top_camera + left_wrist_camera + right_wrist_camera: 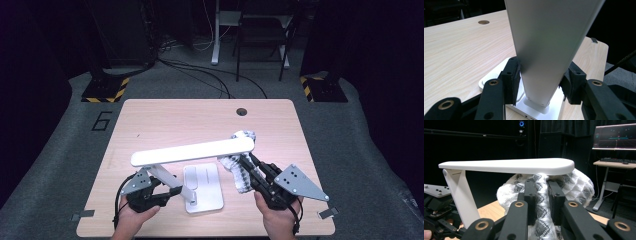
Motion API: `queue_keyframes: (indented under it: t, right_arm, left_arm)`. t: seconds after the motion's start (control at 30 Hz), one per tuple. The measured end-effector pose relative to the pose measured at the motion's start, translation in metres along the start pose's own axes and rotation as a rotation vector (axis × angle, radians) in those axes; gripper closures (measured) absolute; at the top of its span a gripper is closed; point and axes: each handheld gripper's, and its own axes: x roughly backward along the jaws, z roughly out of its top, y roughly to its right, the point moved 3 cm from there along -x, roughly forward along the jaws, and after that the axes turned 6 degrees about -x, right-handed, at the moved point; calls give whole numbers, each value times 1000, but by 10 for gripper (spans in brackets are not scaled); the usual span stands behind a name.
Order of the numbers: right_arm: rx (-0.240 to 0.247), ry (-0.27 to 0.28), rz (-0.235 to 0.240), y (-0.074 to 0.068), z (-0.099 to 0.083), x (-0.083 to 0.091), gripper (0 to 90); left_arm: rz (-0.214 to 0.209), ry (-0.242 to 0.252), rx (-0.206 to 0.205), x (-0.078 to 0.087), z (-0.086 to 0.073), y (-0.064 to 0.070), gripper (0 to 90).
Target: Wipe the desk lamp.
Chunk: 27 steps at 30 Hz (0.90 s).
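A white desk lamp stands near the table's front edge, its flat base (206, 190) under a long head bar (195, 151). My left gripper (172, 191) is shut on the lamp's slanted arm (541, 50), with one pad against each side of it just above the base (496, 75). My right gripper (248, 167) is shut on a white and black patterned cloth (240, 177). The bunched cloth (576, 185) presses up against the underside of the head bar's right end (554, 166).
The wooden table (165, 120) has a round cable hole (242, 111) near its far edge. Cables, a chair and stand legs are on the floor beyond. A lit monitor (615, 137) on a desk is at the far right of the right gripper view.
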Motion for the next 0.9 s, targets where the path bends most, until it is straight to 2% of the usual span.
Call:
queue_keyframes:
  t: [0.07,0.53,0.9]
  right_arm:
    - [10,-3,-4,2,0,1,801]
    - [4,13,-52,18,4,13,801]
    - [-5,54,-89,28,14,23,801]
  left_arm:
    - [-3,-9,-8,1,0,0,541]
    - [-1,-7,-8,0,0,0,542]
    - [0,-10,-5,1,0,0,542]
